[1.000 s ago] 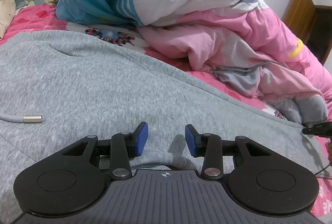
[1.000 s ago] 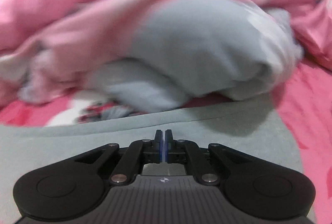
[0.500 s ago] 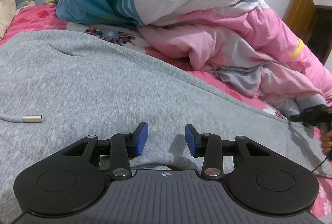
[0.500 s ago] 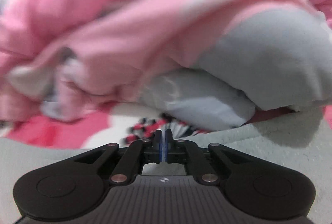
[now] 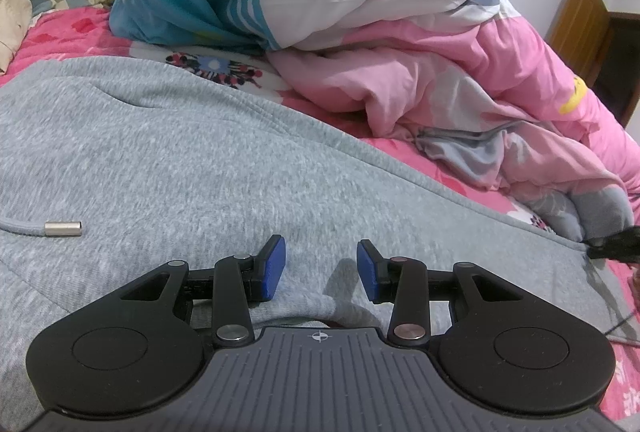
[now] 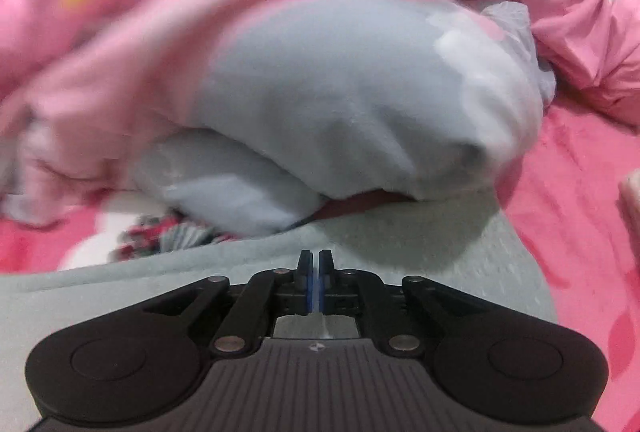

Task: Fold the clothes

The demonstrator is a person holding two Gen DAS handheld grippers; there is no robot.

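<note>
Right gripper (image 6: pixel 314 264) has swung sideways since half a second back: the pale blue fold of the quilt (image 6: pixel 360 92) sits centred ahead of it again. Left gripper (image 5: pixel 320 268) unchanged.

Bed sheet (image 5: pixel 68 28), pink floral, carries everything. Pink quilt heaped along the far side, with a teal striped section. Grey hoodie (image 5: pixel 200 160) lies spread flat across the sheet, near edge under both grippers.

Left gripper: jaws partly apart, a raised ridge of hoodie cloth between the blue pads (image 5: pixel 274 268); contact unclear. Right gripper: jaws closed at the hoodie's hem, possibly pinching fabric — view blurred.

Drawstring (image 5: pixel 24 228) with a metal tip rests on the hoodie, left.
</note>
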